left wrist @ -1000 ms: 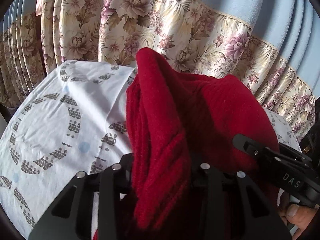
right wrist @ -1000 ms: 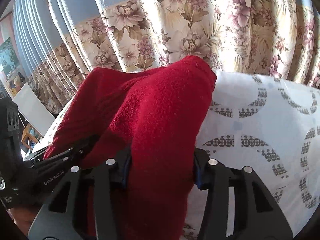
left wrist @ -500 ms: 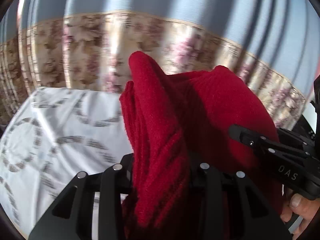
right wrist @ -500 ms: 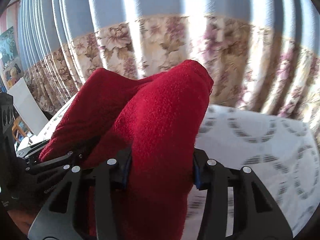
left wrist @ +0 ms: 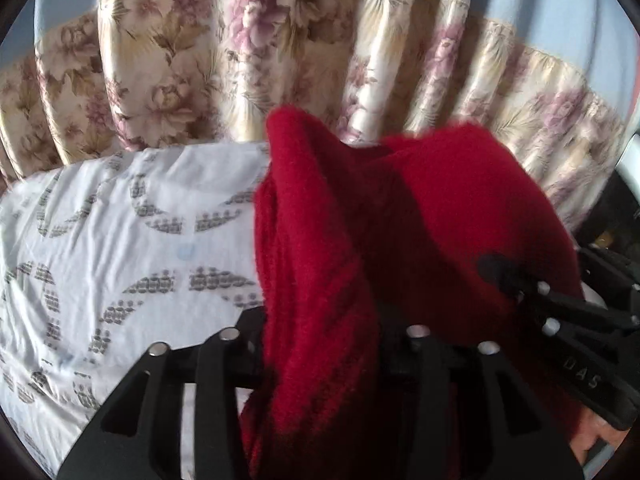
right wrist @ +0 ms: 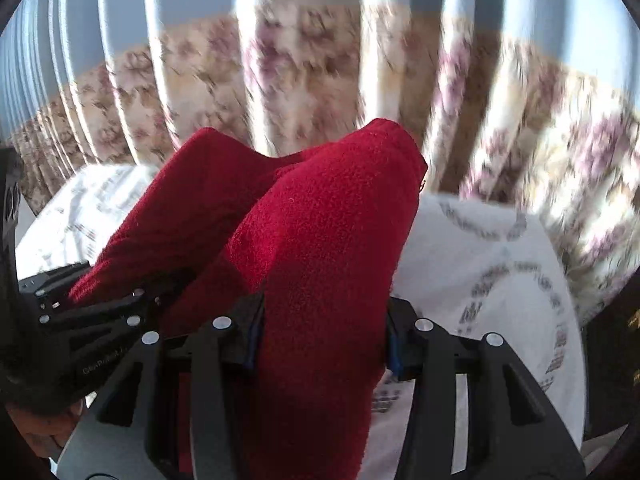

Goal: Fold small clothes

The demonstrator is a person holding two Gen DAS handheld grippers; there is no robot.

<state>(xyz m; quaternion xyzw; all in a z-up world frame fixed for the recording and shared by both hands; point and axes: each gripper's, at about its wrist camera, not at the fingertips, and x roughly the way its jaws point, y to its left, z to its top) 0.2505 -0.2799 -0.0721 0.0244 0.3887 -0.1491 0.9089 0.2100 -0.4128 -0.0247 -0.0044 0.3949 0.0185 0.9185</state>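
Observation:
A red fleece garment (left wrist: 360, 240) is held up in the air between both grippers, above a white sheet with grey ring patterns (left wrist: 112, 248). My left gripper (left wrist: 320, 344) is shut on one bunched edge of the red garment. My right gripper (right wrist: 320, 328) is shut on another edge of the same garment (right wrist: 320, 248). The right gripper shows at the right of the left wrist view (left wrist: 560, 320), and the left gripper shows at the left of the right wrist view (right wrist: 80, 320). The two grippers are close together, side by side.
A blue curtain with a floral band (left wrist: 200, 60) hangs behind the sheet-covered surface; it also shows in the right wrist view (right wrist: 300, 60). The patterned sheet shows to the right in the right wrist view (right wrist: 500, 260). A dark object (right wrist: 624, 320) stands at the far right edge.
Both grippers have moved with the red garment still held; the views swung up toward the curtain and partly back down. Both grips are unchanged.

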